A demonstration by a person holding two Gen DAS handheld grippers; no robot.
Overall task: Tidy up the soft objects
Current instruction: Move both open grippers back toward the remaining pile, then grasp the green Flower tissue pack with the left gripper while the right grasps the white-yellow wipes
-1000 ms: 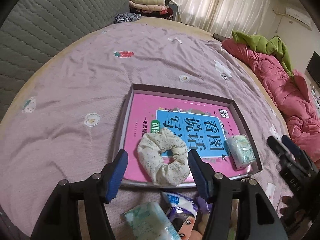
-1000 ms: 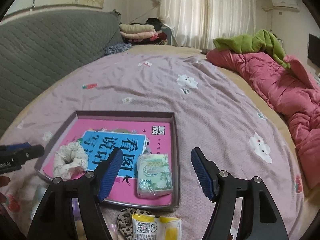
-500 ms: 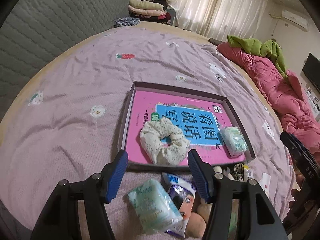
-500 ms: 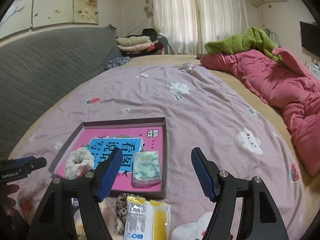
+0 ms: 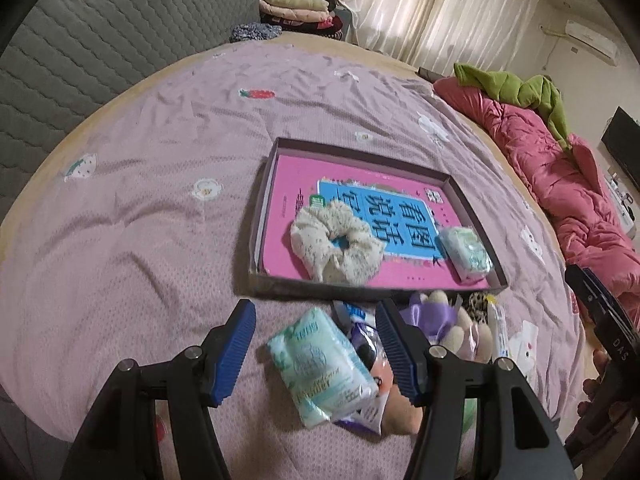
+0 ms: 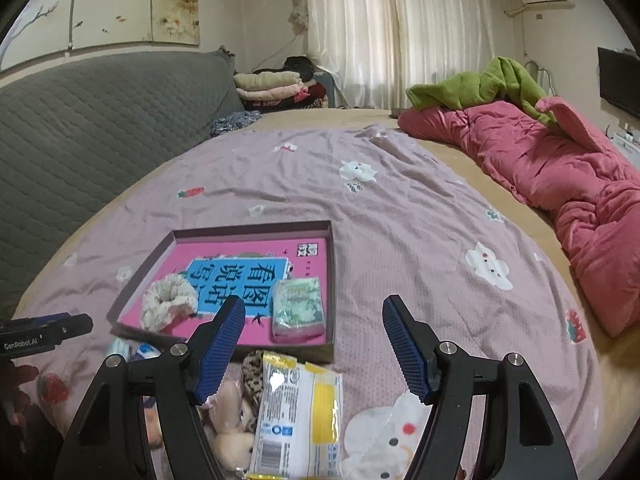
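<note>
Crinkled cloth scrunchie [image 5: 335, 243], glossy plastic tissue pack [image 5: 321, 364], matt cardboard tray [image 5: 360, 290], wrinkled cotton bedsheet [image 5: 152, 184].

cream scrunchie [image 5: 335, 242] and green tissue pack [image 5: 465, 253] lie in the tray [image 5: 256, 236]; other soft items piled before it.

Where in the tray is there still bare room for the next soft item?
In the tray, the far half beyond the scrunchie and tissue pack is bare, as is the gap between them. The pile before its near wall is crowded.
</note>
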